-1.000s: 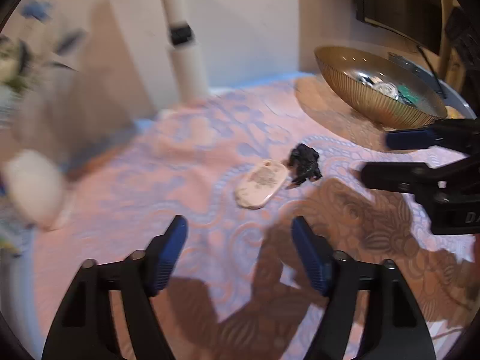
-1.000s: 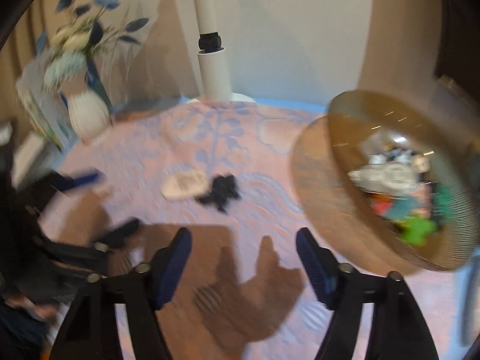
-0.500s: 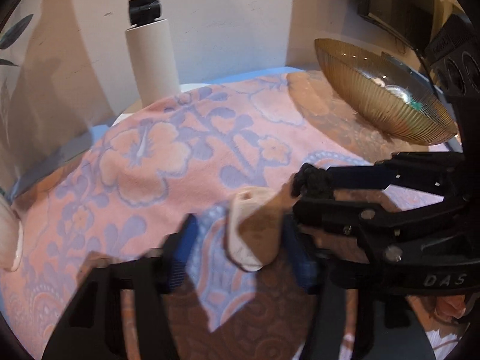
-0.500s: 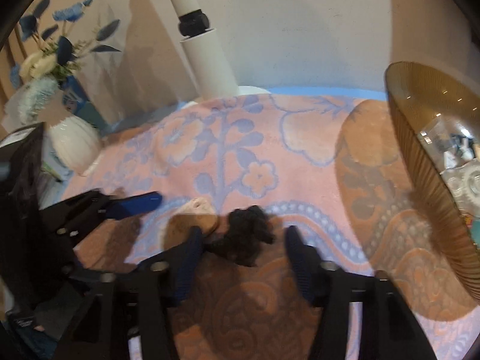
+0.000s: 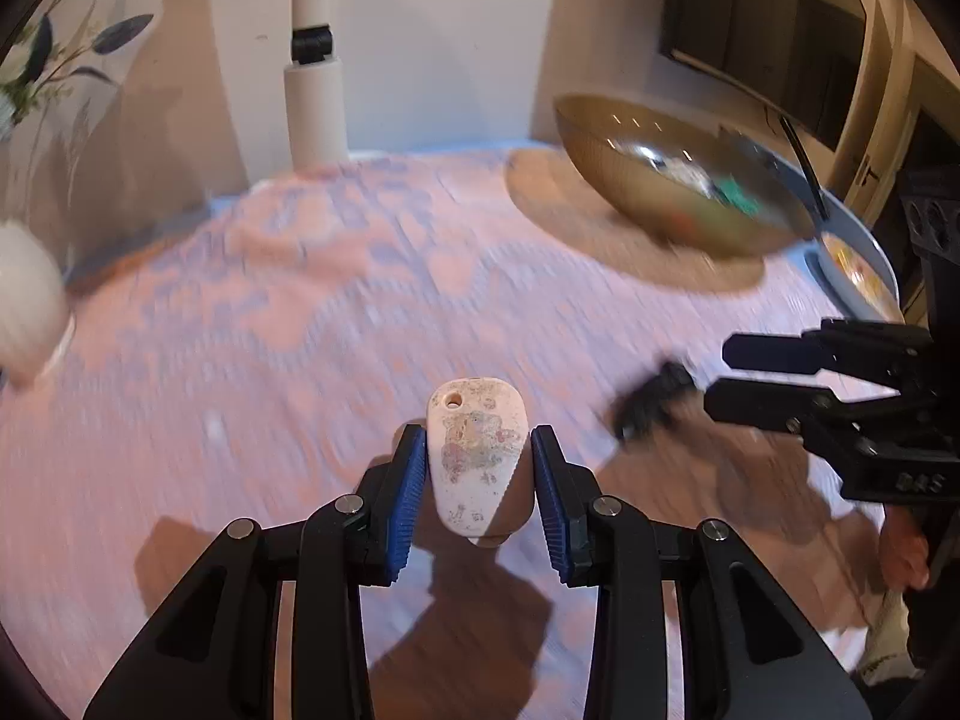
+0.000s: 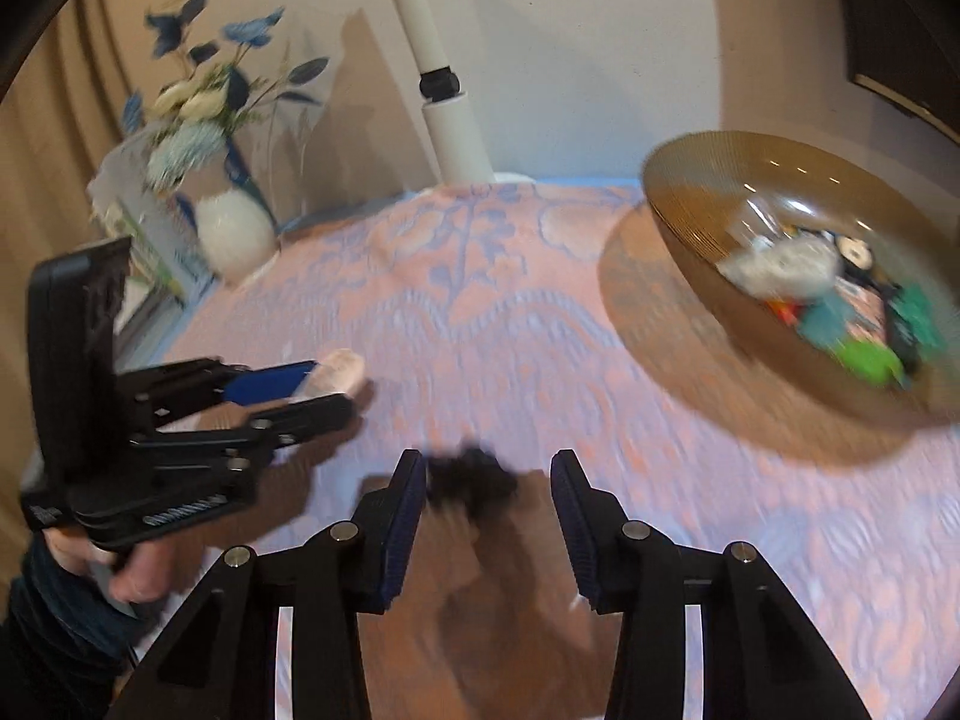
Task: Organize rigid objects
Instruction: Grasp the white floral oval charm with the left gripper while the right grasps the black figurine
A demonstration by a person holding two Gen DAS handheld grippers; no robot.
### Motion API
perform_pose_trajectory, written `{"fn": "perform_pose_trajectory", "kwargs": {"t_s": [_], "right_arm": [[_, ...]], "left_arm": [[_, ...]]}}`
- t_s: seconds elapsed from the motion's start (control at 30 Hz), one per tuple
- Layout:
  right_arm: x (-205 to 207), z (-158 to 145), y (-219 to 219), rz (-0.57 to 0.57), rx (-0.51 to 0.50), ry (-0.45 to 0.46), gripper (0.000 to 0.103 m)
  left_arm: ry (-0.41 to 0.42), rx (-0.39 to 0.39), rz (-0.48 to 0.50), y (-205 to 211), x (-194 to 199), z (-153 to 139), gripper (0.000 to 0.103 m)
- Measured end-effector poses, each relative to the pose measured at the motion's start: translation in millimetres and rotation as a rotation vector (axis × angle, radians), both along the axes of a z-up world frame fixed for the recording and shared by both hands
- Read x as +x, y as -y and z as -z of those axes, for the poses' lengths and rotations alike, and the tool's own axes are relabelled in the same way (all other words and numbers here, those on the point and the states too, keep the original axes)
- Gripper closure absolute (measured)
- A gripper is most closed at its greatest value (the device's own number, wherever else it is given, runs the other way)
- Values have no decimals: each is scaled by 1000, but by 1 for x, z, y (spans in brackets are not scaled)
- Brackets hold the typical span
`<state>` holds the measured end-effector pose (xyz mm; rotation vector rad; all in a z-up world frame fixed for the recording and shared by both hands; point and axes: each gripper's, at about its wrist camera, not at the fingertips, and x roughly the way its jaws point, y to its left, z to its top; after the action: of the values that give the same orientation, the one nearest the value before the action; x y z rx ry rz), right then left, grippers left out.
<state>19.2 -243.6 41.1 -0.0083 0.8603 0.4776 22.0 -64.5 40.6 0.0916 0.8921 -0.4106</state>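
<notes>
over at the far left of the left wrist view, a white vase [image 5: 27, 315] with blue flowers [image 5: 36, 54] stands at the edge of the tabletop [image 5: 270, 330], which is covered in a pink and lilac patterned cloth. behind it a white post [image 5: 315, 96] rises against the wall. nearer the middle, the left claw [image 5: 474, 483] has its blue pads on either side of a pale, flat, egg-shaped tag [image 5: 477, 462] with a small hole at its far end and a faded print on its face; the jaws are closing, the left pad looks to be against the tag, and a thin gap still shows at the right pad. the tag appears lifted off the cloth, its shadow lying under it. to the right, the right claw [image 5: 714, 381] reaches in with a small black lumpy object [image 5: 651, 402] at its tips. at the back right sits a ribbed golden bowl [image 5: 606, 144] holding small coloured bits.

seen from the right wrist, the left claw [image 6: 333, 384] sits at the left with the tag [image 6: 342, 369] in it, gripped by a person's hand [image 6: 129, 570]. in the middle the right claw [image 6: 489, 489] is closing around the black object [image 6: 471, 480], which touches the left pad while the right pad stands clear. the bowl [image 6: 690, 216] lies to the right.
</notes>
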Motion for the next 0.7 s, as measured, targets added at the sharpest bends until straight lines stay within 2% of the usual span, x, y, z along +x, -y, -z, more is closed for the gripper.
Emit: {"fn": "perform_pose_trajectory", "kwargs": {"t_s": [0.13,0.2,0.27,0.33,0.37,0.43,0.53,0.67,0.7], "right_arm": [[-8,23,19,4,28,-97,60],[-9,23,22,17,46,-105,59],[-5,20,21,27,43,-119,38],[6,13,17,29,32,-97,37],[9,11,13,24,22,-87,37],[26,12,-1,36,-34,-84,37],[44,21,-14,34,-58,-90,37],[49,24,-30,46,-124,-14,37],[48,25,-33,44,-146,-2,37]], "left_arm": [[-27,-21,-32,3,-18,15,71],[-2,-8,-50,2,-21,14,70],[-6,-10,-68,0,-19,17,63],[-13,-27,-69,-2,-17,17,57],[-14,-32,-63,-2,-18,17,51],[-1,4,-64,3,-22,16,22],[15,68,-62,12,-24,18,20],[33,111,-52,18,-26,18,21],[32,116,-54,19,-25,19,25]]}}
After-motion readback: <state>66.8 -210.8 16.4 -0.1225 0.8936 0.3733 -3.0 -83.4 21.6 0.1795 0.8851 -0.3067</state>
